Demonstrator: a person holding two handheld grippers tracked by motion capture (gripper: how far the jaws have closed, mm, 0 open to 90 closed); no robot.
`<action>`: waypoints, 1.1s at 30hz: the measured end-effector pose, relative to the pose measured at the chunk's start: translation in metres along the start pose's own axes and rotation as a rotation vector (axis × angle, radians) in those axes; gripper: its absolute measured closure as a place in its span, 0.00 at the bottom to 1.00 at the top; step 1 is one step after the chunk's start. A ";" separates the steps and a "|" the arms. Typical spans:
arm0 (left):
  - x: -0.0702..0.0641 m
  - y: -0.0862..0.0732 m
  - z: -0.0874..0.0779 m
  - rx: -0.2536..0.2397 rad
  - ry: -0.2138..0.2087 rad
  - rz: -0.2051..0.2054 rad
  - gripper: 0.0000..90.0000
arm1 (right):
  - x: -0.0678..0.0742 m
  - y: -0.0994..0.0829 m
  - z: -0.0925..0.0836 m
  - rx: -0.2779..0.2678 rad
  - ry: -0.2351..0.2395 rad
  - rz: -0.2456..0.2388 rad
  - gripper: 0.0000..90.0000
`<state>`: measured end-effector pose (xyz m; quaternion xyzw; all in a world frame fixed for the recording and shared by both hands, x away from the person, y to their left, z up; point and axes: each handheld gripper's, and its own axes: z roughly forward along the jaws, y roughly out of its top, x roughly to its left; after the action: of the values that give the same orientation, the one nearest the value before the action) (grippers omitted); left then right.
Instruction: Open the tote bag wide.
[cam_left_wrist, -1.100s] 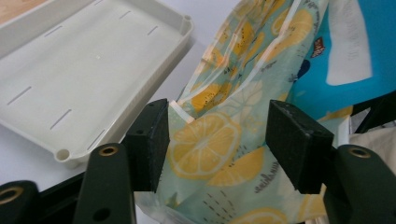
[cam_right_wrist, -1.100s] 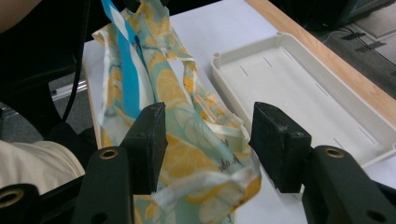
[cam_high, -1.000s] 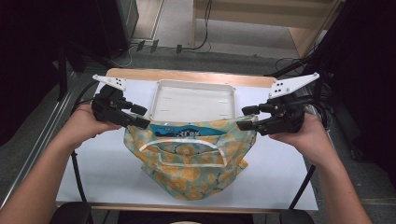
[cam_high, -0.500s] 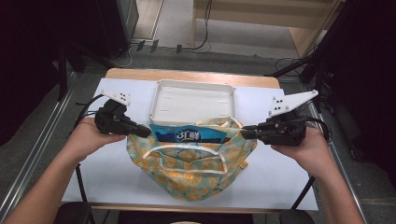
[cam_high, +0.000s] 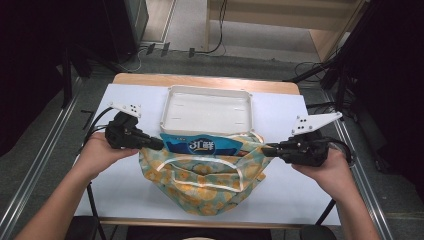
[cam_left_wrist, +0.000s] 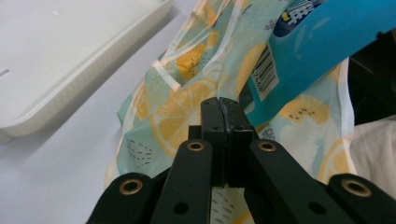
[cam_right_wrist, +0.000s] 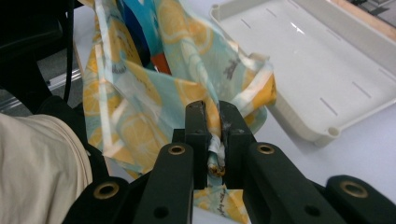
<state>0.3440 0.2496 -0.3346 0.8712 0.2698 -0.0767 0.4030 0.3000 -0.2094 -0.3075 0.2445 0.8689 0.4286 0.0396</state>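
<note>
A cloth bag (cam_high: 210, 177) printed with lemons lies on the white table, its mouth towards the tray. A blue snack packet (cam_high: 202, 146) sticks out of the mouth. My left gripper (cam_high: 159, 145) is shut on the bag's left top corner; in the left gripper view its jaws (cam_left_wrist: 223, 105) meet against the lemon cloth (cam_left_wrist: 182, 107), next to the blue packet (cam_left_wrist: 317, 46). My right gripper (cam_high: 265, 148) holds the right top corner. Its jaws (cam_right_wrist: 212, 109) have just been closing and now pinch a fold of the cloth (cam_right_wrist: 140, 84) between them.
A shallow white tray (cam_high: 207, 95) stands just behind the bag, also seen as the tray (cam_left_wrist: 70, 56) and the tray (cam_right_wrist: 317, 60) in the gripper views. The table's wooden far edge (cam_high: 205, 80) lies beyond it. Black stands and cables flank the table.
Both hands have sunk and drawn slightly towards me, and the bag's mouth came down with them. The bag now lies flatter on the table.
</note>
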 end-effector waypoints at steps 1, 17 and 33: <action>0.001 0.001 0.002 -0.001 -0.002 -0.003 1.00 | -0.002 -0.002 0.001 -0.003 -0.007 0.003 0.94; 0.008 0.013 0.009 -0.071 0.035 -0.007 0.98 | -0.018 -0.015 0.002 0.002 -0.051 0.050 0.94; 0.007 0.016 0.005 -0.104 0.046 0.003 0.98 | -0.011 0.001 -0.001 -0.048 -0.017 0.002 0.64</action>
<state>0.3589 0.2398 -0.3297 0.8510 0.2812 -0.0420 0.4416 0.3101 -0.2147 -0.3072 0.2479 0.8577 0.4473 0.0524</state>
